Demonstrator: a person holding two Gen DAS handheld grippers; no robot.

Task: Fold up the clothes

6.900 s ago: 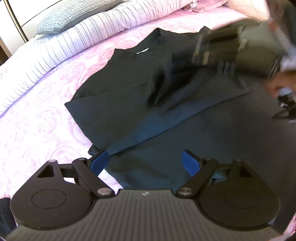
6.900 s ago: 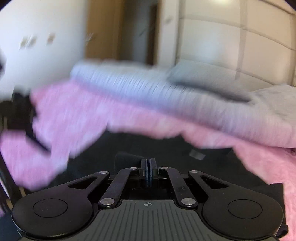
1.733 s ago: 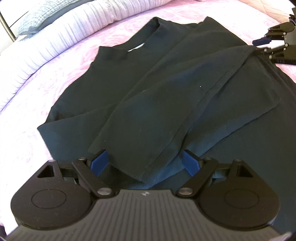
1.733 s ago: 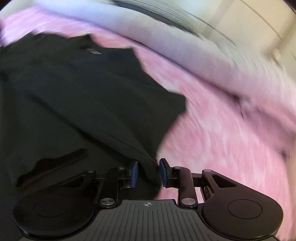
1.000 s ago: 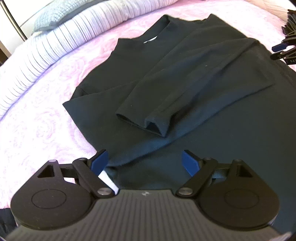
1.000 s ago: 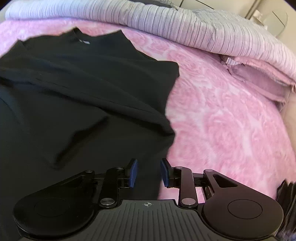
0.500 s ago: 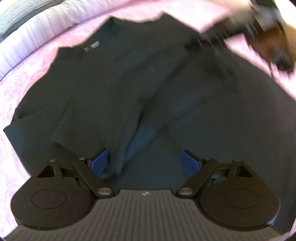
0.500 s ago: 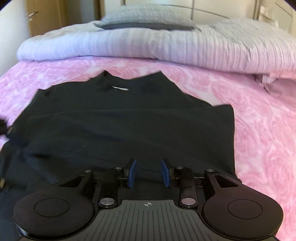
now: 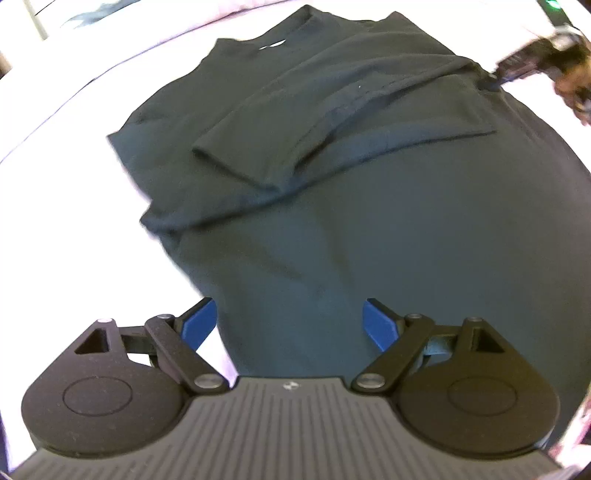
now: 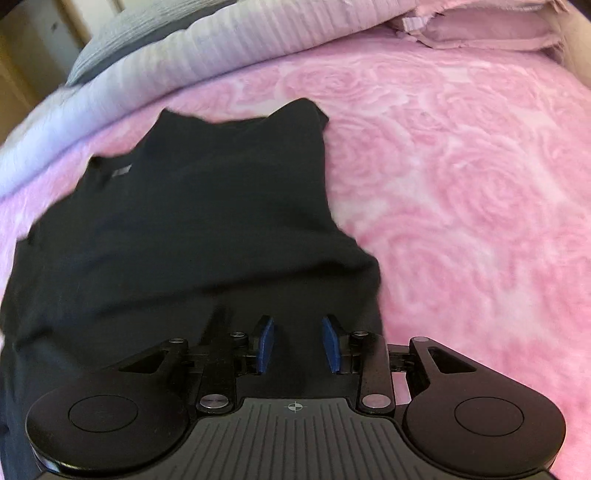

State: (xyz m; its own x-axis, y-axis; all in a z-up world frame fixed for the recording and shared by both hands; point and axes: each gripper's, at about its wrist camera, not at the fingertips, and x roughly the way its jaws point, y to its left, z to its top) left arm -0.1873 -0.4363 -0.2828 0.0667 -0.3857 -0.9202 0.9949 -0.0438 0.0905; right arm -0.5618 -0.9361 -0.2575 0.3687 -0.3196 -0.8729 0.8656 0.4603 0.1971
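Note:
A black long-sleeved shirt lies flat on the bed, collar at the far end. One sleeve is folded across its chest. My left gripper hovers open over the shirt's lower body, blue pads wide apart with nothing between them. In the right wrist view the shirt fills the left half. My right gripper stands partly open above the shirt's right edge, holding nothing. It also shows blurred as the right gripper by the folded shoulder, with a hand behind it.
The pink rose-patterned bedspread stretches out to the right of the shirt. A striped pale duvet is rolled up along the head of the bed, with a pink pillow at the far right.
The right wrist view has rolled, so the shirt now sits to its left. The left gripper has shifted sideways over the shirt's lower body. The sleeve stays folded across the chest.

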